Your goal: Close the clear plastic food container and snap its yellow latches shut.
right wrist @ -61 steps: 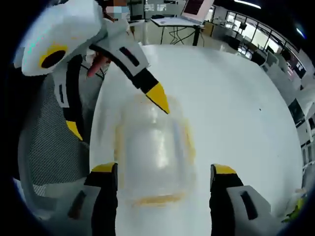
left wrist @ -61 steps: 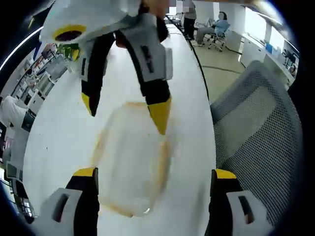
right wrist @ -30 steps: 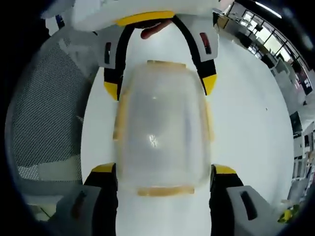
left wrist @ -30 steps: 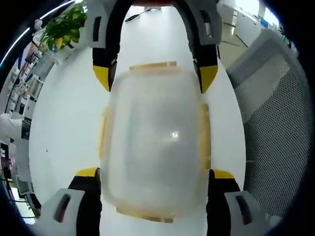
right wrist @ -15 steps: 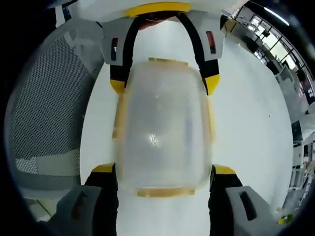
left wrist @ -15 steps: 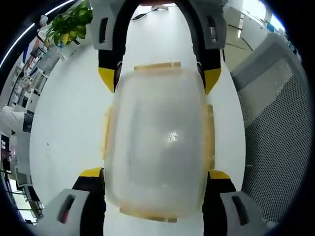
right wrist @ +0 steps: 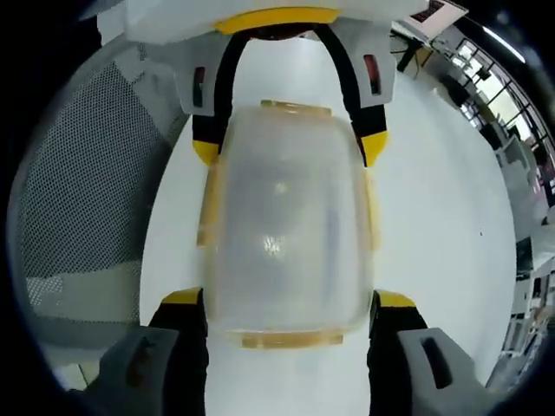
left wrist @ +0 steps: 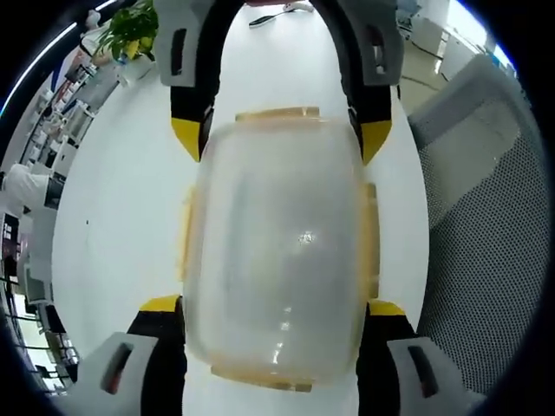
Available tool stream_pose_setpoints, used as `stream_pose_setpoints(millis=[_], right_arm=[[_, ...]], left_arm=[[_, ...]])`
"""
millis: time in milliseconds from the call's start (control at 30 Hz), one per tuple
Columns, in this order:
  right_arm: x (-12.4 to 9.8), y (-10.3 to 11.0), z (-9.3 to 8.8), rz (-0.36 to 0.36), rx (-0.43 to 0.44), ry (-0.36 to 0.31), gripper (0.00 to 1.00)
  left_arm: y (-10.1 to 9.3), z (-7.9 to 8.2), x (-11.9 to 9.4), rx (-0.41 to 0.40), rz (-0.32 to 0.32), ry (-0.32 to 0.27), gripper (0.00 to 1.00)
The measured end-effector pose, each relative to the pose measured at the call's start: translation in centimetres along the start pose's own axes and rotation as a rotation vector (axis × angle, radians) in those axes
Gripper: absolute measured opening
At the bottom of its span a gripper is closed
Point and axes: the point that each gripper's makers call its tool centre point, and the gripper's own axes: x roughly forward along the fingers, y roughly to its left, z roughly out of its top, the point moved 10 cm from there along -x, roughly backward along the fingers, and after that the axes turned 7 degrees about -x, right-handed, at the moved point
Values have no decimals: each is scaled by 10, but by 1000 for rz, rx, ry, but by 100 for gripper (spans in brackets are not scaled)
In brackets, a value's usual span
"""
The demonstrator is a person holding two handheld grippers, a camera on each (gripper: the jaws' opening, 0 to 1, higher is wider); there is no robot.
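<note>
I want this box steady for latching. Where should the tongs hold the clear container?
Probably the two short ends of the container, one pair of tongs from each end: its long sides carry yellow latches that must stay free, and the white table supports it flat.

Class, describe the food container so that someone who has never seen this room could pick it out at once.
Start at the long white table beside the grey mesh chair. On it lies the clear plastic container, framed between the two grippers' yellow-tipped jaws. Its cloudy see-through lid and yellow latches along the edges set it apart.
</note>
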Motion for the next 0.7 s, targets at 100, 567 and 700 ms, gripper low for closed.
stream_pose_setpoints(millis=[100, 567, 700], right_arm=[[3, -4, 9, 4, -8, 2, 73], [20, -23, 55, -3, 23, 23, 73], [25, -30, 63, -7, 41, 37, 73]], left_arm=[[3, -10, -3, -9, 1, -6, 79], [30, -54, -10, 24, -8, -10, 79], [42, -62, -10, 46, -14, -14, 79]])
